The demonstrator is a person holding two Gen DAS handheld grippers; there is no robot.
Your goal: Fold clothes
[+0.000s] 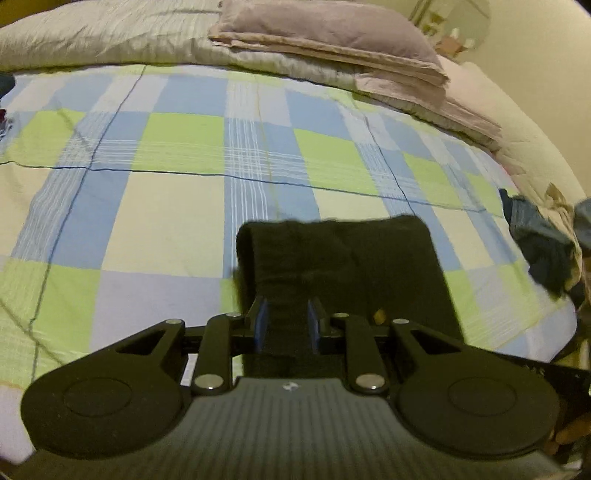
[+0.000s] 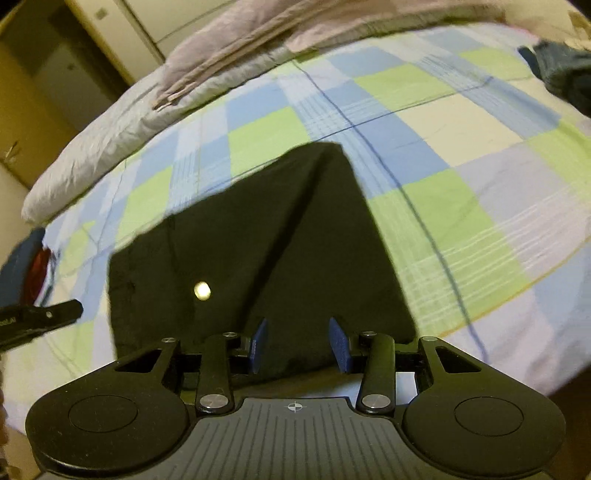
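Observation:
A black garment (image 1: 351, 258) hangs over the checked bed sheet (image 1: 177, 206), raised at its near edge by both grippers. My left gripper (image 1: 286, 321) is shut on a bunch of its cloth, which fills the narrow gap between the blue pads (image 1: 261, 325). In the right wrist view the same garment (image 2: 240, 240) slopes down to the sheet (image 2: 461, 206) with a ridge along its middle. My right gripper (image 2: 298, 341) is shut on its near edge, with the jaws wider apart. A small pale spot (image 2: 202, 290) shows on the cloth. Part of the left gripper's body (image 2: 40, 317) shows at the left edge.
A folded pale quilt (image 1: 110, 37) with a mauve pillow (image 1: 332, 33) lies along the far side of the bed. Crumpled blue clothes (image 1: 543, 247) sit at the bed's right edge. A dark blue and red item (image 2: 26, 269) lies at its left. Wardrobe doors (image 2: 55, 74) stand beyond.

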